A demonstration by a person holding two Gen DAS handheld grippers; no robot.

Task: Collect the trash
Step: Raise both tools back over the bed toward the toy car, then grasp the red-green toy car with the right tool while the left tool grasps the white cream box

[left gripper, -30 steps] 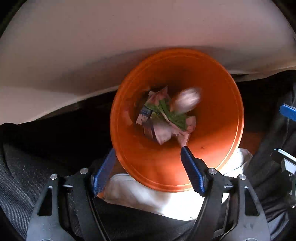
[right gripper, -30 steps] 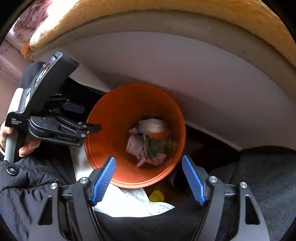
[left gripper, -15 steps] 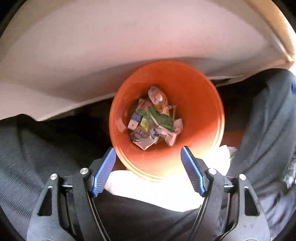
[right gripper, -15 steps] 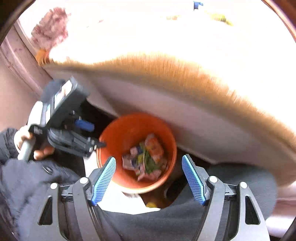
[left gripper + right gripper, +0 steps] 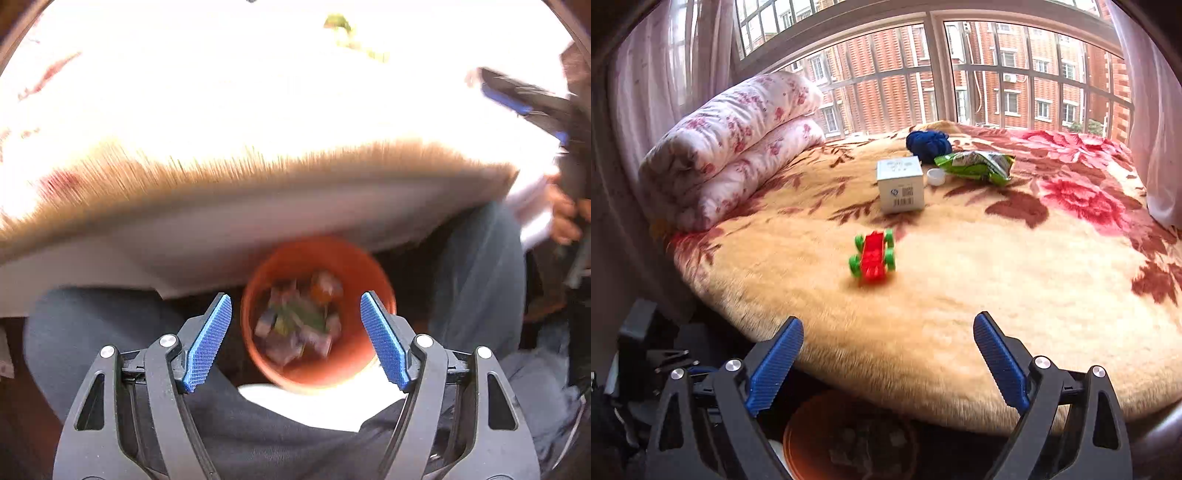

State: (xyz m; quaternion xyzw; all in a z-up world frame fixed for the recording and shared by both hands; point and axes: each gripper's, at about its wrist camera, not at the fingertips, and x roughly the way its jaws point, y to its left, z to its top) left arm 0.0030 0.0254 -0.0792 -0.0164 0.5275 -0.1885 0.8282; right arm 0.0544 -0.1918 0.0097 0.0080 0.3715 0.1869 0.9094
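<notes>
An orange bin (image 5: 354, 354) holding several crumpled wrappers stands on the floor below the bed edge, blurred in the left wrist view. My left gripper (image 5: 294, 295) hangs open above it with nothing between its fingers. In the right wrist view the bin's rim (image 5: 798, 435) shows at the bottom. My right gripper (image 5: 889, 316) points over the bed, its jaws opening and holding nothing. On the blanket lie a green snack bag (image 5: 975, 166), a white bottle cap (image 5: 935, 177), a white box (image 5: 900, 184) and a red and green toy car (image 5: 873, 256).
A blue bundle of cloth (image 5: 929, 144) lies behind the box. A rolled floral quilt (image 5: 738, 140) sits at the bed's left end, with a barred window (image 5: 931, 74) behind. The person's legs (image 5: 476, 280) flank the bin. A hand (image 5: 563, 218) holds the other gripper at right.
Both grippers have risen and tilted upward. The bin has shrunk and dropped low in both views, and the bed top has come into view. The right jaws have spread wider.
</notes>
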